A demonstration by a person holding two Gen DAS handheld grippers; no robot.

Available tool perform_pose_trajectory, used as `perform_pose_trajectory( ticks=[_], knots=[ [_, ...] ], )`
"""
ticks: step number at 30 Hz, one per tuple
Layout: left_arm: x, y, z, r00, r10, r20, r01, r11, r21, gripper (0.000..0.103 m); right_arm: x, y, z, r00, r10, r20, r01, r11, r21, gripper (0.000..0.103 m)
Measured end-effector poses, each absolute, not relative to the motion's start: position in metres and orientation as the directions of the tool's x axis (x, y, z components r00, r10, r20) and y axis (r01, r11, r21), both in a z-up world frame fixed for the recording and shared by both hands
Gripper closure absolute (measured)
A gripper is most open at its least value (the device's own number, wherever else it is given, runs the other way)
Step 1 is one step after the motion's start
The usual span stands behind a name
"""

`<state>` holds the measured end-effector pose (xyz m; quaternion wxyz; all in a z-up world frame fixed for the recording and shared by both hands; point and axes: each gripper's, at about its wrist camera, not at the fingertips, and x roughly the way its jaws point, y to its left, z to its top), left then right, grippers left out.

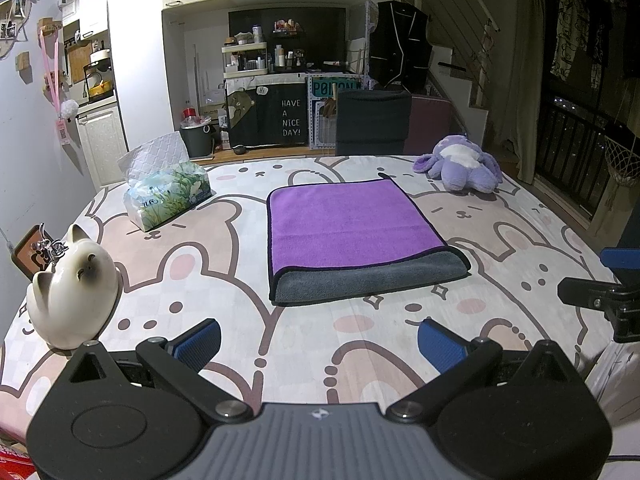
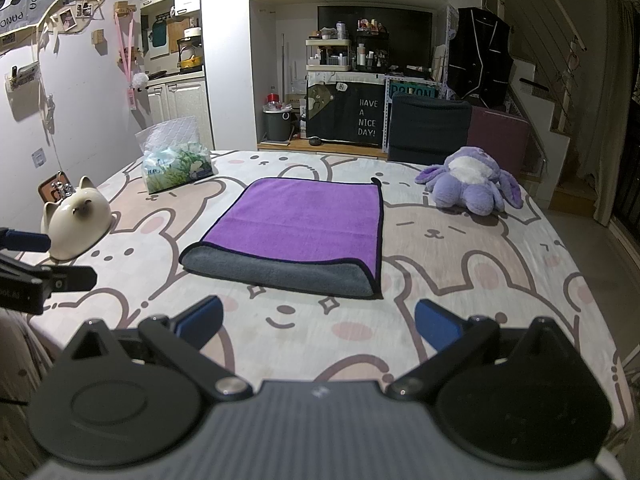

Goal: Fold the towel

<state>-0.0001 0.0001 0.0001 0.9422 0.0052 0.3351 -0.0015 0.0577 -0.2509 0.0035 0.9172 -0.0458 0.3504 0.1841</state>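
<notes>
Left wrist view looks over a table under a pale cloth printed with pink cartoon rabbits, where the purple microfibre towel with a grey underside and black trim lies folded flat near the middle, its grey layer showing along the near edge. Bare cloth runs all round the towel, widest on the near side; a white ceramic cat figurine and a green-printed soft pack of tissues sit well apart to its left, and a purple plush toy lies near the far right corner. This view catches the right gripper at its right edge, past the towel's near right corner; the right wrist view instead shows the left gripper at its left edge, just before the figurine, and the table's right edge with floor beyond. Both claws are spread wide, blue pads apart, holding nothing, above bare cloth short of the towel.
</notes>
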Motion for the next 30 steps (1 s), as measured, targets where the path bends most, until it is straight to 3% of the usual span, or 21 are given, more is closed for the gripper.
perform_pose_trajectory(
  ticks=[30],
  knots=[
    [-0.0008, -0.0003, -0.0061, 0.774, 0.005, -0.634, 0.003, 1.0, 0.012, 0.0, 0.0573, -0.2502, 0.0033, 0.69, 0.302, -0.658, -0.364, 0.93, 0.046, 0.0]
  ],
)
